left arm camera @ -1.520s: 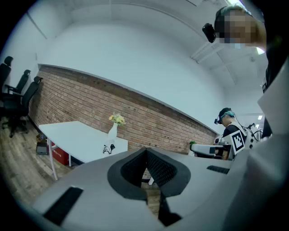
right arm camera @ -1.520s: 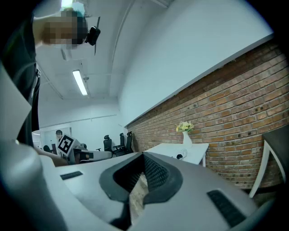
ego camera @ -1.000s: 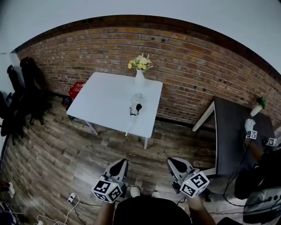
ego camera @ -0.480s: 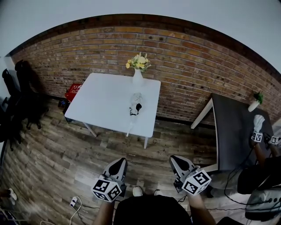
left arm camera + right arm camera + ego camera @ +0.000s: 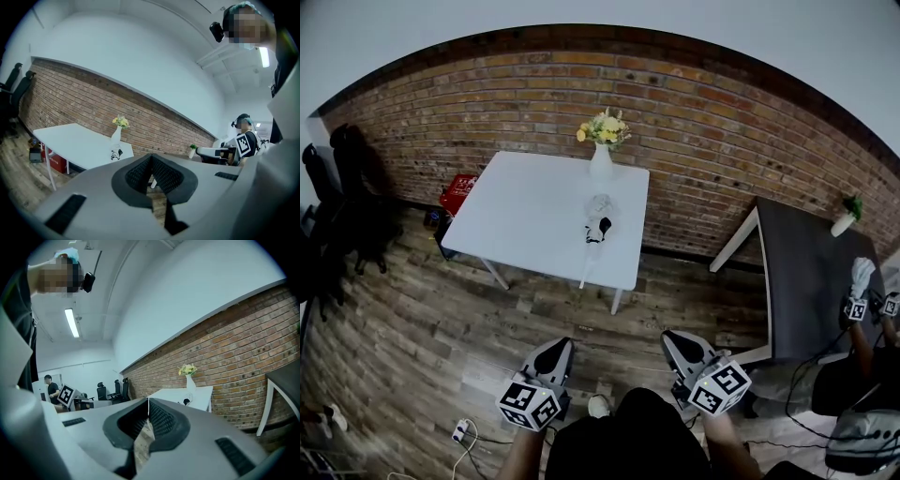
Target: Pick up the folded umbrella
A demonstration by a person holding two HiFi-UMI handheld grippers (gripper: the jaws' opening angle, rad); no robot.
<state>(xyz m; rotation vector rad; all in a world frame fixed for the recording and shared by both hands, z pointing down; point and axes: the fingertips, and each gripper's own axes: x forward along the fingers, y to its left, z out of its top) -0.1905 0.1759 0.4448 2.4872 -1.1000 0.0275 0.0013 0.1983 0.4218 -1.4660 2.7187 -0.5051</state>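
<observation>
Distant umbrella (image 5: pixel 598 223), details too small

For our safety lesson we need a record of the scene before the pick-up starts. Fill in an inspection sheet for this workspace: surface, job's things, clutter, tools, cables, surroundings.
Surface: white table standing against the brick wall.
Job's things: folded umbrella lies on the table near its right edge, untouched.
Clutter: vase of flowers at the table's back edge, just behind the umbrella.
Tools: left tool and right tool both shut and empty, over the floor, well short of the table.
Cables: power strip with cords on the floor, lower left.
Surroundings: wooden floor; red crate beside the table; office chairs left; dark table right.
</observation>
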